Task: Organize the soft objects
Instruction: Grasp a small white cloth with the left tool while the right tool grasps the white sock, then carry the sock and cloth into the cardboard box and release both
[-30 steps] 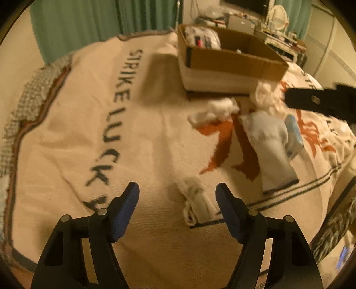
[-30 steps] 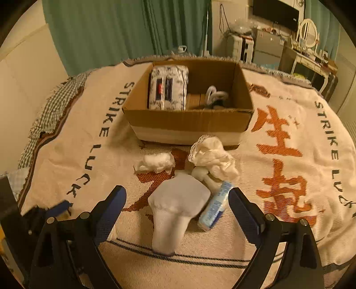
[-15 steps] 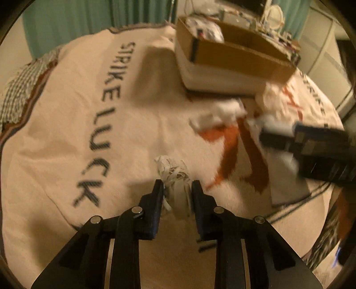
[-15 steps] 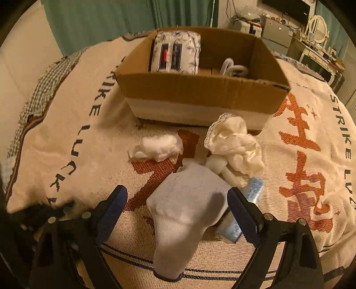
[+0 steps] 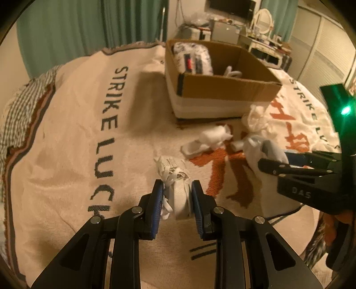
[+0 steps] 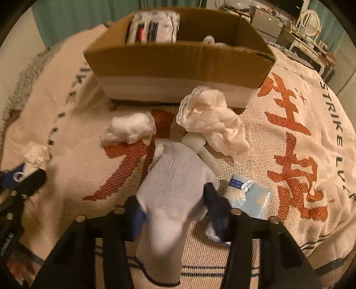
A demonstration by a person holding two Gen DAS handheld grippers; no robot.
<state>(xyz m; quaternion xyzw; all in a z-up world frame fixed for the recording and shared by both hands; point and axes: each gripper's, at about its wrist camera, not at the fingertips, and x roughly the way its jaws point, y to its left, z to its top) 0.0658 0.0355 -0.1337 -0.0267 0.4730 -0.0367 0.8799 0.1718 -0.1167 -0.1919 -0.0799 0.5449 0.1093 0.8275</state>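
My left gripper point(image 5: 177, 191) is shut on a rolled white strap bundle point(image 5: 175, 189), held just above the cream blanket point(image 5: 66, 137). My right gripper point(image 6: 172, 202) is closed around a white sock point(image 6: 171, 184) lying on the blanket; it also shows in the left wrist view point(image 5: 276, 160). A cardboard box point(image 6: 178, 60) stands behind, holding a patterned soft pack point(image 6: 153, 26) and a white item. In front of it lie a cotton wad point(image 6: 131, 129), a crumpled cream cloth point(image 6: 213, 120), a white tube point(image 6: 202, 151) and a blue tissue pack point(image 6: 247, 195).
The blanket covers a bed with a checked cloth point(image 5: 24, 100) at its left edge. Green curtains point(image 5: 89, 29) hang behind. A dresser with a mirror point(image 5: 262, 20) and clutter stands at the back right.
My left gripper closed on the strap bundle and lifted it slightly. My right gripper moved forward and closed around the white sock.
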